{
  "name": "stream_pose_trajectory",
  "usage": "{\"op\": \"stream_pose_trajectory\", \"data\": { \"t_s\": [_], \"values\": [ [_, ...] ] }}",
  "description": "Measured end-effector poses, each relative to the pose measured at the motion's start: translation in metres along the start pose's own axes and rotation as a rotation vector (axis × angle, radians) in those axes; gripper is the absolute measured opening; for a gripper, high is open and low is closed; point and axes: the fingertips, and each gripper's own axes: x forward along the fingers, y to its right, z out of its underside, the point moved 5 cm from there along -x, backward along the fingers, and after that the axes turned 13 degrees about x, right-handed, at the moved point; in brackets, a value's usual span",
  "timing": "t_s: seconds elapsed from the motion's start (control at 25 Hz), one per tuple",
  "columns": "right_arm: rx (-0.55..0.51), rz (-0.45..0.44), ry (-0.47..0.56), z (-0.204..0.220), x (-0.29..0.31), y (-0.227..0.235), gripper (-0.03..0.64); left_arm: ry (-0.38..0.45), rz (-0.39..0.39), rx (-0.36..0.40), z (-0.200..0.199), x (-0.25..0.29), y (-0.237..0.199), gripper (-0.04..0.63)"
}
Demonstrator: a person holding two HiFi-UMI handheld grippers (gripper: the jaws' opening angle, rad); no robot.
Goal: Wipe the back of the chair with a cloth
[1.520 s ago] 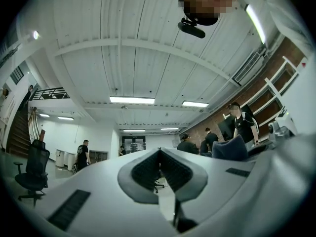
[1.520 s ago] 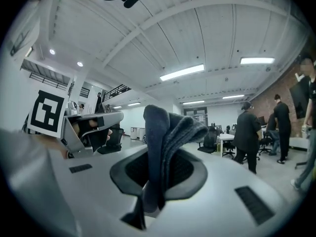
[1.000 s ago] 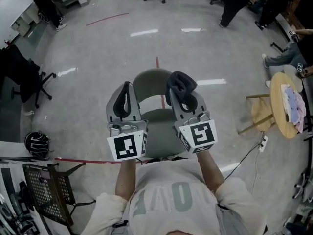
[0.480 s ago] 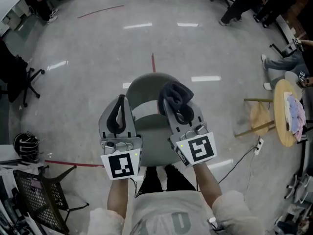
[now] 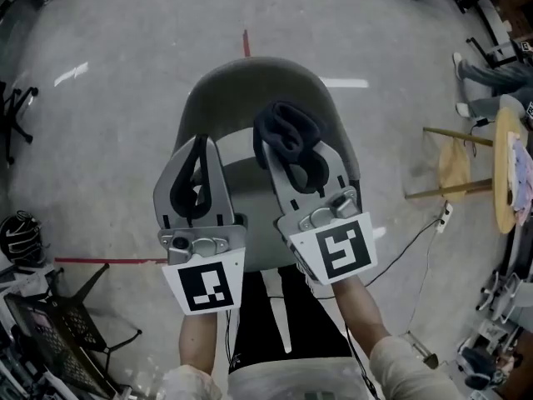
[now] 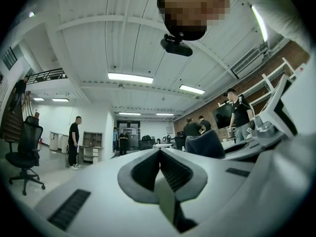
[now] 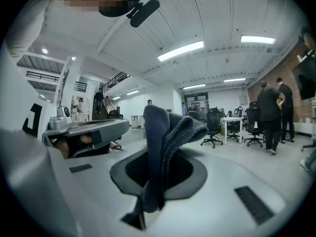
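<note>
head view: high above the chair (image 5: 218,90), facing steeply down | left gripper view, right gripper view: close over the chair, facing outward into the office | shared: ceiling lights (image 6: 131,77), head camera (image 6: 176,46) overhead

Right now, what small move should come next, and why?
Probably tip the right gripper forward and down until the cloth meets the chair back. It is shut on the cloth, but the right gripper view shows the cloth free against open room, touching nothing. The left gripper is shut and empty, so it can wait.
</note>
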Motion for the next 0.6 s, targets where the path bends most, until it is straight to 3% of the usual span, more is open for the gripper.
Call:
{"op": "stream_pose_trajectory", "data": {
  "t_s": [0.24, 0.6],
  "values": [
    [-0.010, 0.005, -0.031, 0.029, 0.005, 0.014, 0.055, -0.031, -0.003, -0.014, 0.030, -0.001, 0.015, 0.015],
    [0.009, -0.010, -0.058, 0.037, 0.002, 0.004, 0.054, -0.060, -0.016, -0.005, 0.027, -0.014, 0.013, 0.015]
  ]
}}
